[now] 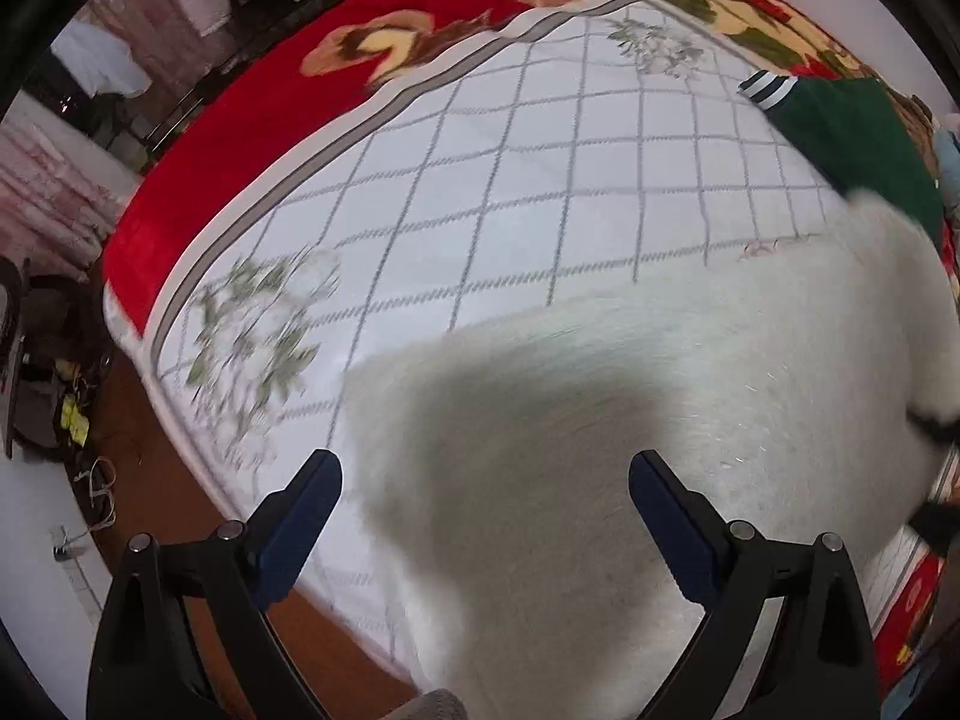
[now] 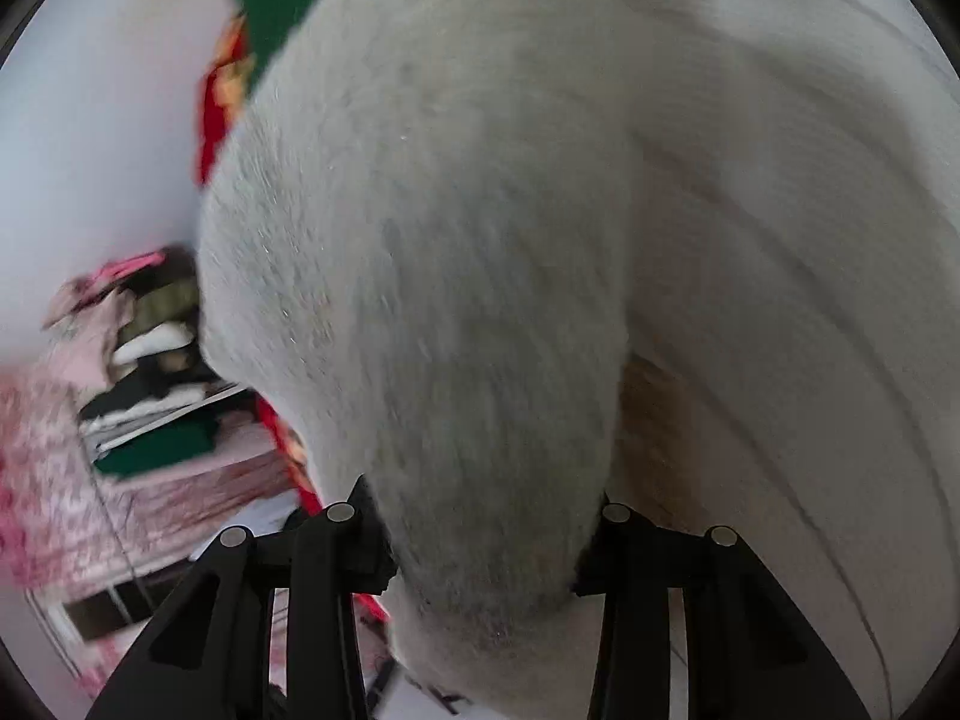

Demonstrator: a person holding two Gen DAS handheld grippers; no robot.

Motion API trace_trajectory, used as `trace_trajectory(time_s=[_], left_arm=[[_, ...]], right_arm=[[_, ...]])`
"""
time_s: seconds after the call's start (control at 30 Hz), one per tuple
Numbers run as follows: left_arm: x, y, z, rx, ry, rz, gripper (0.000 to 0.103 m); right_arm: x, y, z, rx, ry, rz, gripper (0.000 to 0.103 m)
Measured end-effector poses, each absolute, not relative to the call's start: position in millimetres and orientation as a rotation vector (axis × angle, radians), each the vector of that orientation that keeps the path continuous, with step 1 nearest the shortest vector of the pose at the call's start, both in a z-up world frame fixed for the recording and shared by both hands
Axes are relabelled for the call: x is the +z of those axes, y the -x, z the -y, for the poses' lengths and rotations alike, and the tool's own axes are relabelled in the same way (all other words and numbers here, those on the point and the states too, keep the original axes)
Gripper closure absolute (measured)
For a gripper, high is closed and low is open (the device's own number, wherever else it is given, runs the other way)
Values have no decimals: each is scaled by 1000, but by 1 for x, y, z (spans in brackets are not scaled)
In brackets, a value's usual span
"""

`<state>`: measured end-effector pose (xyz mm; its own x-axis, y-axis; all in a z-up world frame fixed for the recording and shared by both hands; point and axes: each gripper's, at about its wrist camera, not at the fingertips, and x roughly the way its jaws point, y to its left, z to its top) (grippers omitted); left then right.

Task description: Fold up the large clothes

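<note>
While the left tongs (image 1: 485, 480) hang steeply over the bed (image 1: 510, 180), jaws wide apart and empty, the right tongs (image 2: 486, 546) tilt downward, clamped on a thick fold of the white fuzzy garment (image 1: 690, 408) (blurred), which stretches along the bed's near edge toward its right-hand corner.

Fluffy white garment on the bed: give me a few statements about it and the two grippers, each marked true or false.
1. The left gripper stands wide open with nothing between its pads. True.
2. The fluffy white garment lies on bare wooden floor. False: it lies on the grid-patterned white quilt.
3. The right gripper has white fabric between its fingers. True.
4. The dark green garment with striped cuff is in the left gripper. False: it lies apart, beyond the white garment.
</note>
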<state>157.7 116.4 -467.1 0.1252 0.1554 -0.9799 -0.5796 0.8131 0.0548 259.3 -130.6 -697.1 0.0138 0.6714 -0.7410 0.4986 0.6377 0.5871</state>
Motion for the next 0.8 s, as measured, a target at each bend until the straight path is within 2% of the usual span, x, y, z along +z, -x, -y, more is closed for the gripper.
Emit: trace_trajectory(time_s=[0.07,0.27,0.4,0.57,0.6,0.63,0.67,0.73,0.8], left_arm=[[-467,-141,-118,582,403,-1362,5],[-476,-114,-129,606,511,-1363,5],[-482,-125,-138,615,551,-1315,5],[-516,-168,-140,572,490,-1336,7],[-525,-175,-139,560,482,-1350,13],[-530,-180,-139,563,474,-1362,34],[-535,-184,-139,556,474,-1364,41],[-538,-187,-139,574,450,-1357,77],[-536,-185,-140,580,465,-1342,84]], right_arm=[[-693,-238,153,103,-884,-1733,36],[-641,-229,179,114,-608,-1770,36],[-583,-261,155,212,-443,-1667,36],[-548,-324,95,324,-203,-1495,34],[-547,-336,67,351,-146,-1469,30],[-553,-348,59,372,-96,-1461,29],[-556,-362,38,405,-48,-1462,29],[-573,-382,7,502,34,-1511,29],[-596,-387,-14,569,129,-1591,33]])
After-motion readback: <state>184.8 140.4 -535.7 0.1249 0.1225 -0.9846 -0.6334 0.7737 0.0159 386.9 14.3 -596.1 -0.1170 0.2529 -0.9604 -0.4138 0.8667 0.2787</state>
